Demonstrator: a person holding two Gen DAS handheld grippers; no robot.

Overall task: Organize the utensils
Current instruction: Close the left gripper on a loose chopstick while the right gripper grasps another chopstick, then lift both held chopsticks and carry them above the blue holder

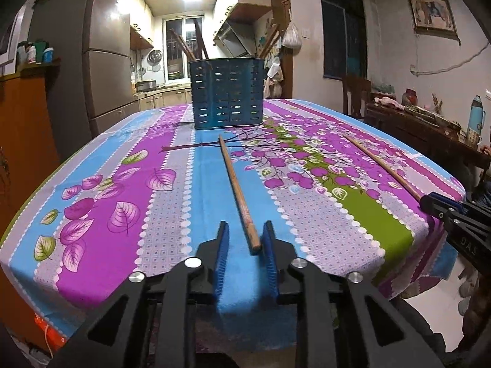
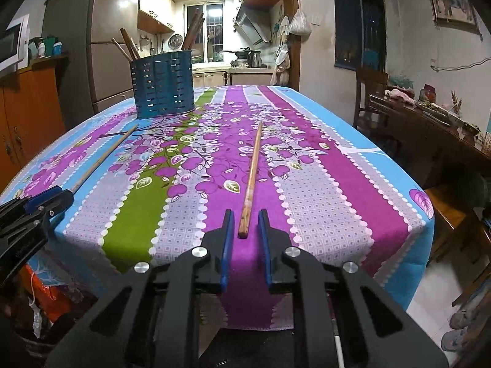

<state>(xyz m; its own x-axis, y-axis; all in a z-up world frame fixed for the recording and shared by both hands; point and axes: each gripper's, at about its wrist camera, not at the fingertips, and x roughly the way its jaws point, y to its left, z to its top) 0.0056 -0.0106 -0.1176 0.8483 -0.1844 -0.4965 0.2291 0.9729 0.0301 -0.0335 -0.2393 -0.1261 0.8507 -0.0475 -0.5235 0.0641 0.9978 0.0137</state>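
Note:
Two wooden chopsticks lie on the flowered tablecloth [image 1: 92, 214]. The near end of one chopstick [image 1: 236, 190] sits between the blue pads of my left gripper [image 1: 246, 225], close to the right pad with a gap on the left; the jaws are open. The other chopstick [image 2: 253, 165] ends between the pads of my right gripper [image 2: 245, 213], with cloth visible on both sides, so that gripper is open too. Each view also shows the other chopstick [image 1: 380, 165] [image 2: 104, 156] and the other gripper [image 1: 435, 204] [image 2: 58, 194]. A blue perforated utensil holder [image 1: 227, 95] [image 2: 162, 86] stands at the far side with several sticks in it.
The table's near edge runs just under both grippers. A dark wooden sideboard [image 1: 423, 135] with a blue thermos [image 1: 475, 116] and a chair [image 2: 368, 92] stand to the right. An orange cabinet [image 1: 21, 141] and a fridge [image 1: 104, 70] are on the left.

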